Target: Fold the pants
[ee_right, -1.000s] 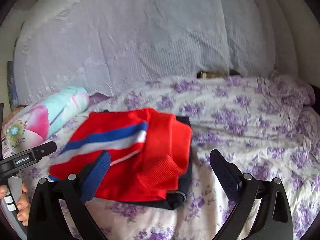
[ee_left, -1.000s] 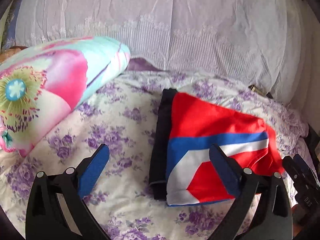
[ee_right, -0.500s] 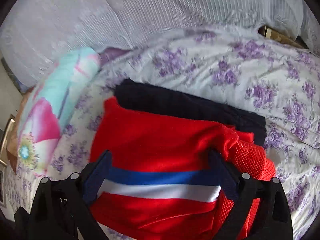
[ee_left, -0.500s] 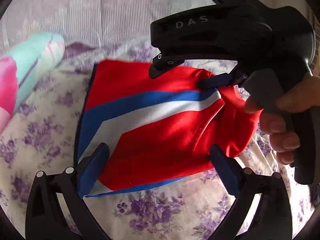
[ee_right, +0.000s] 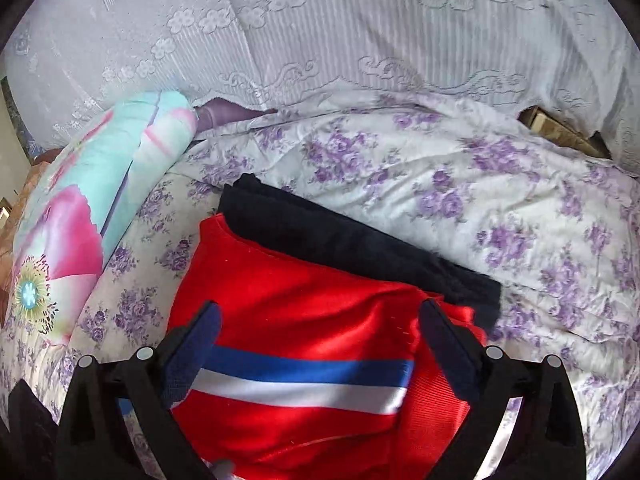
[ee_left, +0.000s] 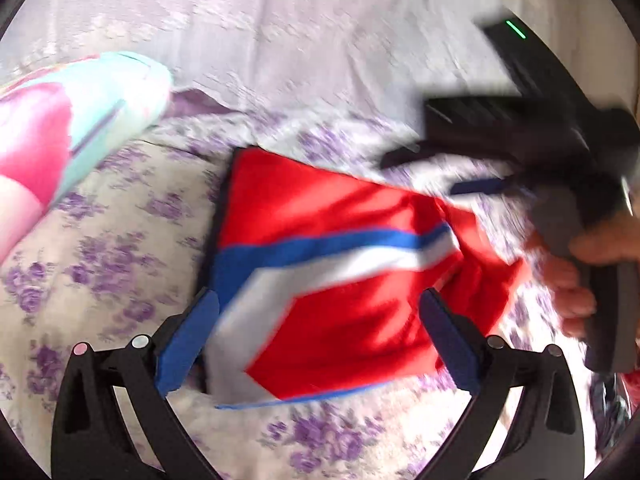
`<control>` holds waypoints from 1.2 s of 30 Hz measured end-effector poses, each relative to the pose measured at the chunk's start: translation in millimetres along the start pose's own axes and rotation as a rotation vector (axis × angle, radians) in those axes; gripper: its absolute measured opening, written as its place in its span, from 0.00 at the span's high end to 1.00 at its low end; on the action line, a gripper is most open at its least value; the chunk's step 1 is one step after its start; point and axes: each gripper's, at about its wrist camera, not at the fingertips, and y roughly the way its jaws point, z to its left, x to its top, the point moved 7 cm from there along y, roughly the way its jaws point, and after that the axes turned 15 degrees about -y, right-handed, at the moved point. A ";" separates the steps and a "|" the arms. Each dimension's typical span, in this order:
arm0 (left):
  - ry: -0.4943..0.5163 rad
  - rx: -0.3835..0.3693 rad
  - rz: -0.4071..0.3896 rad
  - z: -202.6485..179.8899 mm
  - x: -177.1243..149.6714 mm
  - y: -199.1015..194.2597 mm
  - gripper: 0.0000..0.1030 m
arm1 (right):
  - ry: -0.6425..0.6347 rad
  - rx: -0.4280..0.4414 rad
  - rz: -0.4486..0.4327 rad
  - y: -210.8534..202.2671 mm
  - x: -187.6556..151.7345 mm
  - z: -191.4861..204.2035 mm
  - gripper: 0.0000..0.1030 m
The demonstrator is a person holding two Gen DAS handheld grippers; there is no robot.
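Folded red pants with blue and white stripes lie on a floral bed. Left gripper hovers over them, fingers spread. Right gripper, held by a hand, hangs likewise released, grasping nothing.

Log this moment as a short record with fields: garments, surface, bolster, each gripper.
garment on top: red pants with a blue and white stripe, folded
garment beneath: dark folded garment, edge showing past the red one
surface: purple-flowered bedspread
bolster: pink and turquoise bolster pillow, left of the pile
left gripper: open, over the red pants, holding nothing
right gripper: open, over the red pants, holding nothing
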 end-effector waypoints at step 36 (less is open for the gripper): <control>0.100 0.114 0.037 -7.2 -8.7 14.8 0.04 | 0.065 0.047 -0.495 -60.6 -92.6 4.4 0.06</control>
